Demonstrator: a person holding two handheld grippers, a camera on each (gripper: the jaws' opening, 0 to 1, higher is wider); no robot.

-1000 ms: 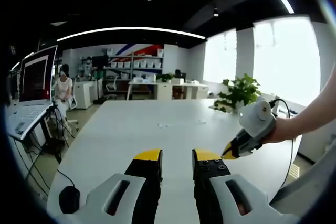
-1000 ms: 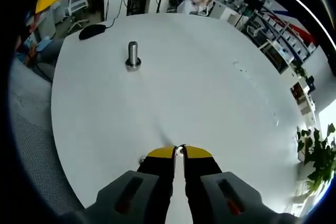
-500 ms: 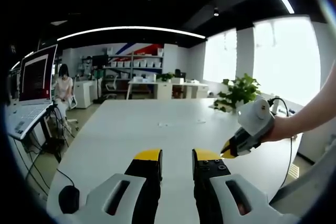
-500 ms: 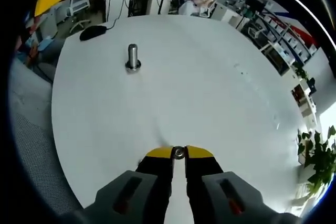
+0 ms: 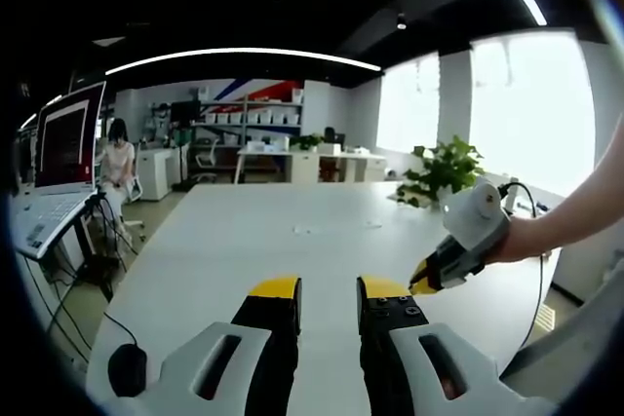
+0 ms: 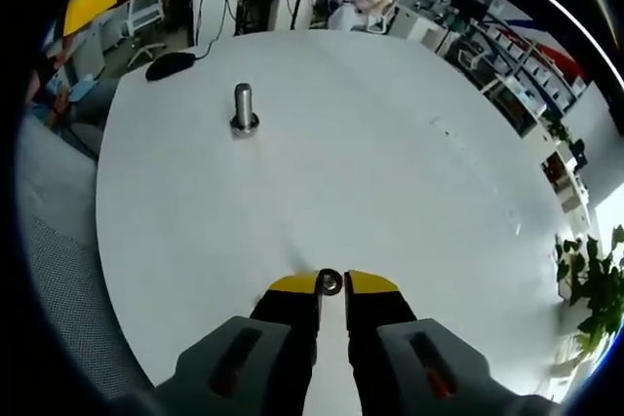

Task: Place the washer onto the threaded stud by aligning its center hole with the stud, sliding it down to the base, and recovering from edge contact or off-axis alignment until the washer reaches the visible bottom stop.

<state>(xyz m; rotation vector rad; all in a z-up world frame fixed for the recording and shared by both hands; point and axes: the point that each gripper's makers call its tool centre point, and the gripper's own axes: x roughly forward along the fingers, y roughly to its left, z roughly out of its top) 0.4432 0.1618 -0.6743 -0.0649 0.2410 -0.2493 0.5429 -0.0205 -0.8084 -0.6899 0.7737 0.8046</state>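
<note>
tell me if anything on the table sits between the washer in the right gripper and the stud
Nothing visible does. In the right gripper view the washer is pinched at the tips of the right gripper, and the table is bare white surface from there to the upright threaded stud. The computer mouse lies beyond the stud, off the path.

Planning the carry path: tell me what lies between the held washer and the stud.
Bare white table in the right gripper view, from the washer in the right gripper to the stud.
</note>
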